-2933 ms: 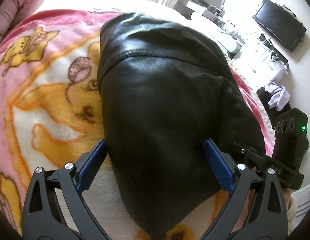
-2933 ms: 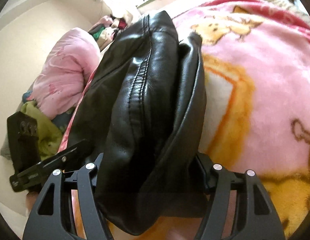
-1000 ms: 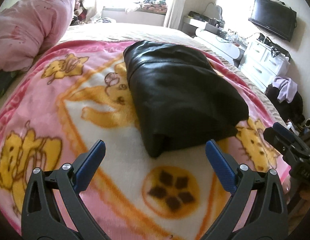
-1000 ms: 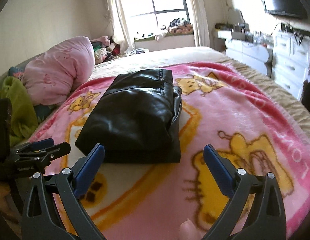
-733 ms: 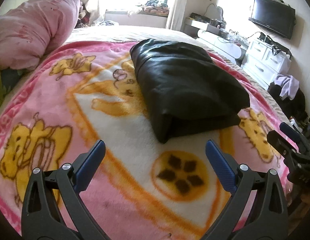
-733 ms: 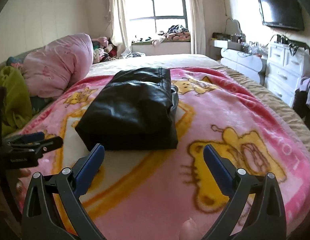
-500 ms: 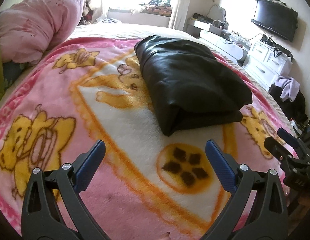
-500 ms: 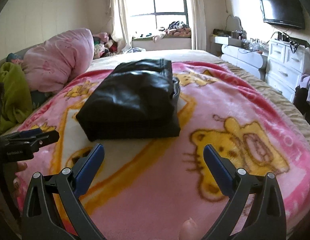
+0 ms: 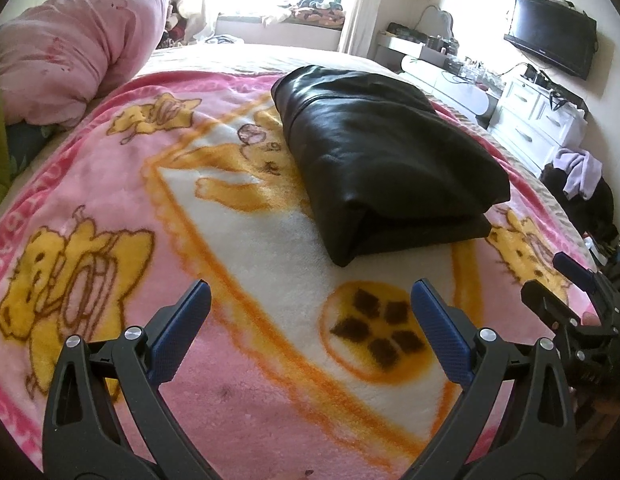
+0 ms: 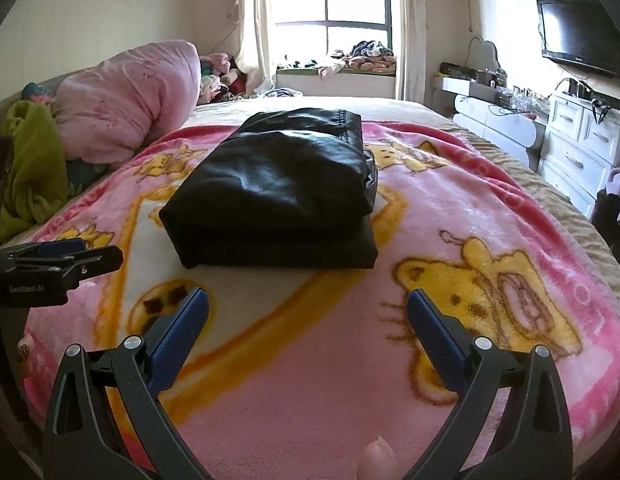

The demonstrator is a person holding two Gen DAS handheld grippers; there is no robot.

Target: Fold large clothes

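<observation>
While both tools hang over the bed, I log them thus: left gripper [image 9: 310, 320], black frame with blue pads, jaws wide, empty; right gripper [image 10: 308, 326], same build, jaws wide, empty. Beneath both I see a pink fleece blanket with yellow cartoon bears [image 10: 489, 240]. Folded black leather garment [image 10: 278, 188] lies flat on the blanket's middle, apart from either gripper. Pink rolled quilt [image 10: 126, 104] sits at the left edge. White drawer unit [image 10: 577, 148] and black wall television [image 10: 581, 36] stand right; bright curtained window [image 10: 329, 12] beyond.
</observation>
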